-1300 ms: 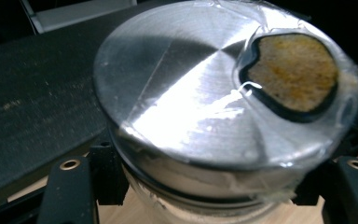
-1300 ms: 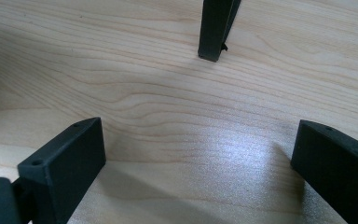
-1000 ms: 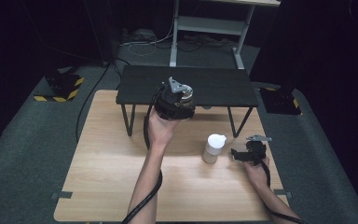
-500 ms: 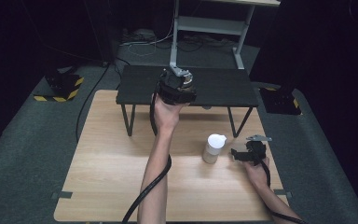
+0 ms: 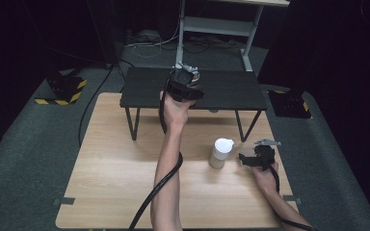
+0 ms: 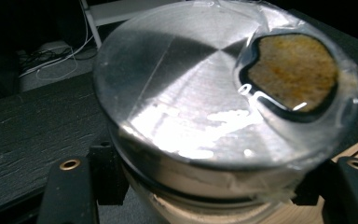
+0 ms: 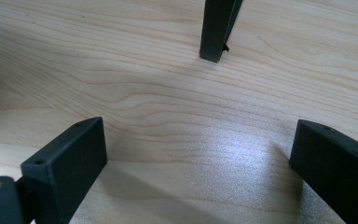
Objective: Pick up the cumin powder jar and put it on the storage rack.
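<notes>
While clamped: tin (image 6: 214, 107) over shelf (image 6: 32, 126)

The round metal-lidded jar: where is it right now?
In the high view, the round metal-lidded jar sits clamped in the left claw, held over the black raised shelf at the wooden table's far side.

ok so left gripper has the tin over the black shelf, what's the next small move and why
Probably lower the tin onto the black shelf and then open. The left gripper is shut on it above the shelf top, and the bare shelf lies just beneath it in the left gripper view.
</notes>
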